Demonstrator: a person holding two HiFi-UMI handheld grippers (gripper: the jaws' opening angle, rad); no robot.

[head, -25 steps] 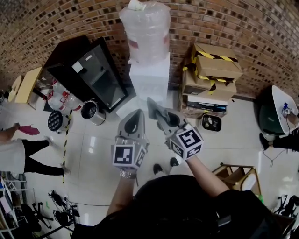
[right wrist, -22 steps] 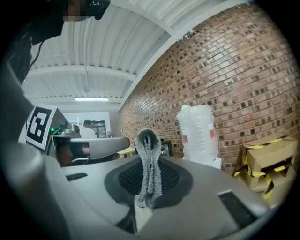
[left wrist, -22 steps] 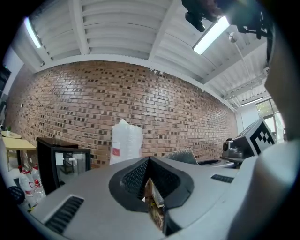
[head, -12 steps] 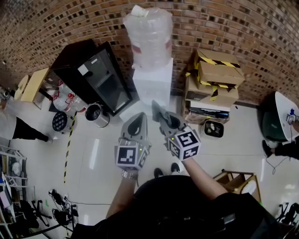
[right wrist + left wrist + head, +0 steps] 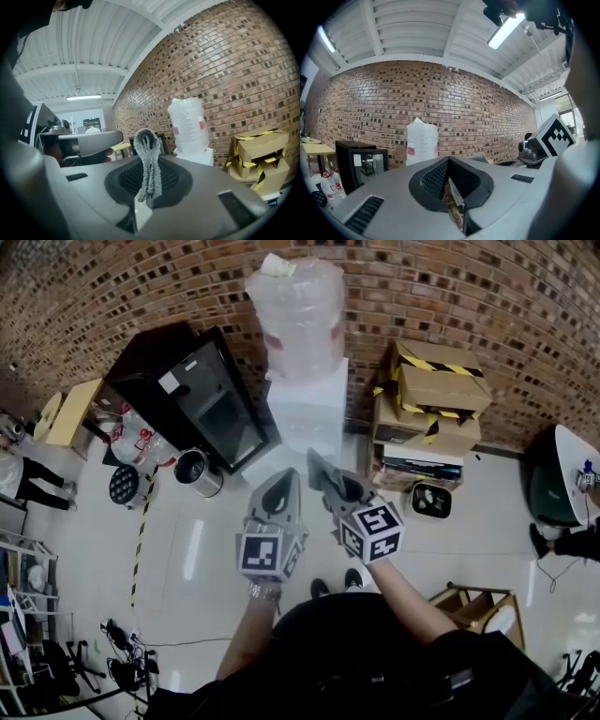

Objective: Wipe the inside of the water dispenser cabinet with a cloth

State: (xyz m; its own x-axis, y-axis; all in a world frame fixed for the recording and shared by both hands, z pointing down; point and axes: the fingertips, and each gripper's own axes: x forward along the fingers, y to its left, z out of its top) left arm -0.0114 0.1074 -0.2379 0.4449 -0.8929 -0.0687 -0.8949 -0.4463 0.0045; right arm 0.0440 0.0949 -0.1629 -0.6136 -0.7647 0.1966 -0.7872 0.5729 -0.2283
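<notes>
The right gripper [image 5: 315, 463] pinches a folded grey cloth [image 5: 149, 161] in its jaws. The left gripper [image 5: 283, 482], jaws pressed together, hangs beside it, facing the water dispenser [image 5: 307, 407].

Water dispenser cabinet [image 5: 306, 407] — inside unseen

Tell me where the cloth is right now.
In the right gripper view the grey cloth is pinched by the right gripper, held in front of the white water dispenser, right of the left gripper.
</notes>
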